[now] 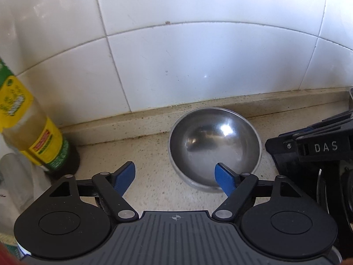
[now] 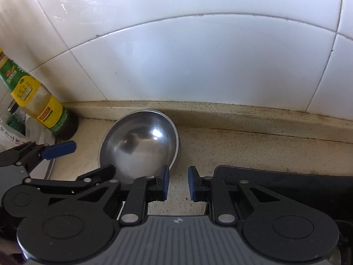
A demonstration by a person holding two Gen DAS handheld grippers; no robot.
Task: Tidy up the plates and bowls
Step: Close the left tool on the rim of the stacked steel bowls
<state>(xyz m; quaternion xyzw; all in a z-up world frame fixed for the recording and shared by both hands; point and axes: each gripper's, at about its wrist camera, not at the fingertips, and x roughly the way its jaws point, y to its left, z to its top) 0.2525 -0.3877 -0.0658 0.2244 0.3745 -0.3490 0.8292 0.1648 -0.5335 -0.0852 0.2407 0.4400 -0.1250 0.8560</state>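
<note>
A steel bowl [image 1: 214, 141] stands upright and empty on the speckled counter, close to the raised ledge below the tiled wall. My left gripper [image 1: 174, 167] is open wide. Its right blue finger [image 1: 225, 178] hangs over the bowl's near rim and its left finger [image 1: 124, 176] over the counter beside the bowl; I cannot tell whether either touches. The right wrist view shows the same bowl [image 2: 139, 145] with that left finger [image 2: 59, 149] to its left. My right gripper [image 2: 178, 176] hovers just right of the bowl, jaws nearly together with nothing between them.
A yellow-and-green labelled bottle [image 1: 42, 141] stands left of the bowl, by the wall [image 2: 44, 108]. A black flat object [image 2: 286, 183] lies on the counter under the right gripper. Clear glass and plastic items [image 1: 13, 176] crowd the far left. The right gripper's body [image 1: 320, 150] fills the right edge.
</note>
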